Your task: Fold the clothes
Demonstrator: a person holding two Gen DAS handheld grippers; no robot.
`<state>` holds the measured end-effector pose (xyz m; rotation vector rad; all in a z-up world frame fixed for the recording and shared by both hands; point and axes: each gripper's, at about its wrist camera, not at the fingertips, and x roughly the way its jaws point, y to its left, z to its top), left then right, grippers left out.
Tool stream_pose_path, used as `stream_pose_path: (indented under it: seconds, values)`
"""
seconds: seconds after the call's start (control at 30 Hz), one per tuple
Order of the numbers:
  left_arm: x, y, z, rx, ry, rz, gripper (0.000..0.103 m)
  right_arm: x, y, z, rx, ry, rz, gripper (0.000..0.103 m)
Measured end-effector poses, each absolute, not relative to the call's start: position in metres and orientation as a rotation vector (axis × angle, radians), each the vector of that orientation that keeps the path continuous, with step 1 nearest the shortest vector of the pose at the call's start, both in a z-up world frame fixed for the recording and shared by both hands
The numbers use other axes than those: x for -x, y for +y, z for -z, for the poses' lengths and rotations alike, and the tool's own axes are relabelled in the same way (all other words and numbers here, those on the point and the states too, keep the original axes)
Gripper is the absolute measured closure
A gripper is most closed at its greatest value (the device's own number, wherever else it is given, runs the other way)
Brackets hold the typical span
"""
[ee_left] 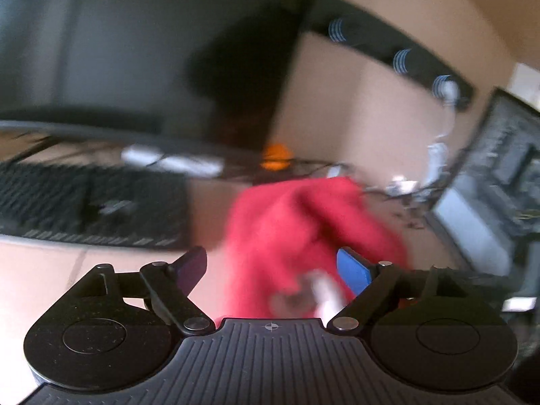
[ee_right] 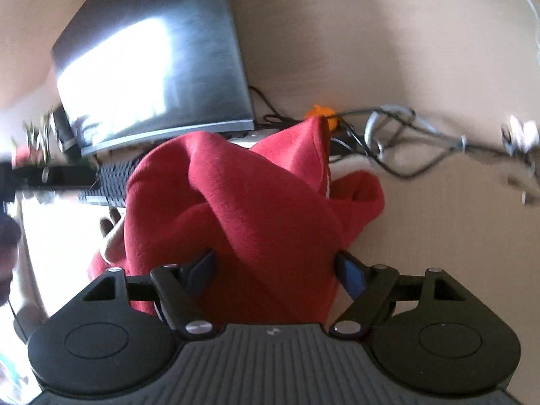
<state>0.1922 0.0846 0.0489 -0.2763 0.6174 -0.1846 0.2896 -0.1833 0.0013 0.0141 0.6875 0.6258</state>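
Garment bunched mid-counter, clutter behind.
Garment (ee_right: pixel 256 209) sits on counter (ee_right: pixel 422 236) ahead of both grippers; laptop (ee_right: pixel 152 67) behind-left of it, keyboard (ee_right: pixel 113 182) under laptop's front edge, cables (ee_right: pixel 405 135) behind-right.

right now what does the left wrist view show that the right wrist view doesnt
Only the left wrist view: a black strip with blue marks on the wall, and an open laptop on the right.

Only the right wrist view: a closed grey laptop lid with glare, and a tangle of cables on the table.

Both: the crumpled red garment between open jaws, an orange object behind it, a black keyboard, and the tan table.
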Motion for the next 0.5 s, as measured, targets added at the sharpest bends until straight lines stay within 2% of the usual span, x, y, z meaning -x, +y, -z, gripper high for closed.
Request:
stream_pose_path:
  seconds: [0.17,0.3,0.47,0.5]
  values:
    - [-0.239,0.056,-0.034,0.266,0.656,0.285,0.011,-0.282,-0.177,-0.022,0.160,0.598,-0.691,0.024]
    - [-0.269,0.061,-0.011,0.281,0.779,0.182,0.014,-0.293,-0.193,-0.036,0.128,0.585,-0.669,0.011]
    - [-0.277,0.070,0.008,0.285,0.847,0.135,0.012,-0.327,-0.197,-0.016,0.103,0.645,-0.515,0.008]
    - [-0.278,0.072,0.011,0.297,0.854,0.133,0.011,-0.332,-0.194,-0.010,0.107,0.662,-0.508,0.005]
